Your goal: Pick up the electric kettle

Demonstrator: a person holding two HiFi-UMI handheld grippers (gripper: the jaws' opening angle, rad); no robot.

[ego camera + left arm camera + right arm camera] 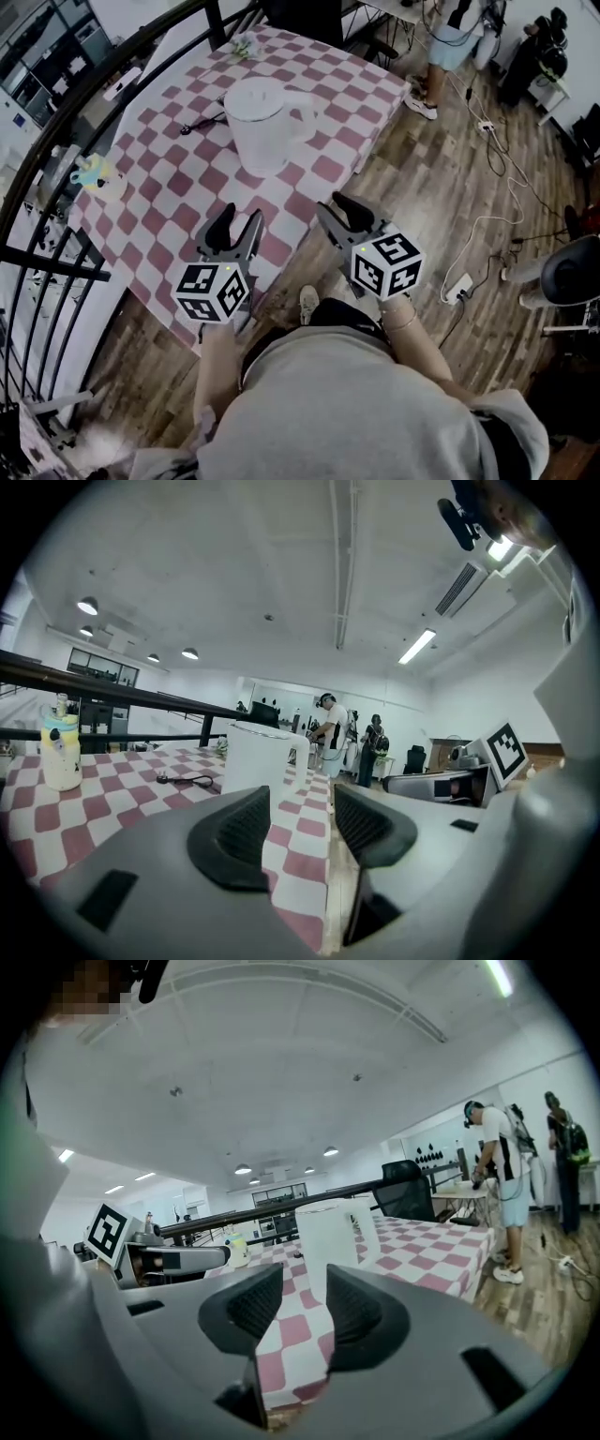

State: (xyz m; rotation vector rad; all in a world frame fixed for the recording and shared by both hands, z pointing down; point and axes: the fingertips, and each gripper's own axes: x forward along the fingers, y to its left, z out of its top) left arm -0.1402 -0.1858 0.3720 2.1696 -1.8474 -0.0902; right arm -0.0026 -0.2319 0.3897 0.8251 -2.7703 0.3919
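Hovering at the near edge of the pink-and-white checked cloth-covered surface (pixel 328 169), the left gripper (pixel 240 217) and the right gripper (pixel 342 208) both point at the white plastic electric kettle (pixel 262 127). It stands upright near the middle of the cloth, well apart from either tool, with its handle turned toward the person's right. Both pairs of jaws stand released, and only checked cloth and the kettle beyond show in the gap of each. This looks like the approach stage, with no grasp yet begun. The next move would seem to call for carrying one gripper across to the looped handle, lining its gap up there and clenching, since the round body looks too broad for these jaws. The kettle's lid is down, so whether it holds water cannot be seen. A black power cord (pixel 202 122) lies just beside it. A small pale bottle with a blue-and-yellow top (pixel 98 176) stands at the cloth's left edge, its contents unclear.
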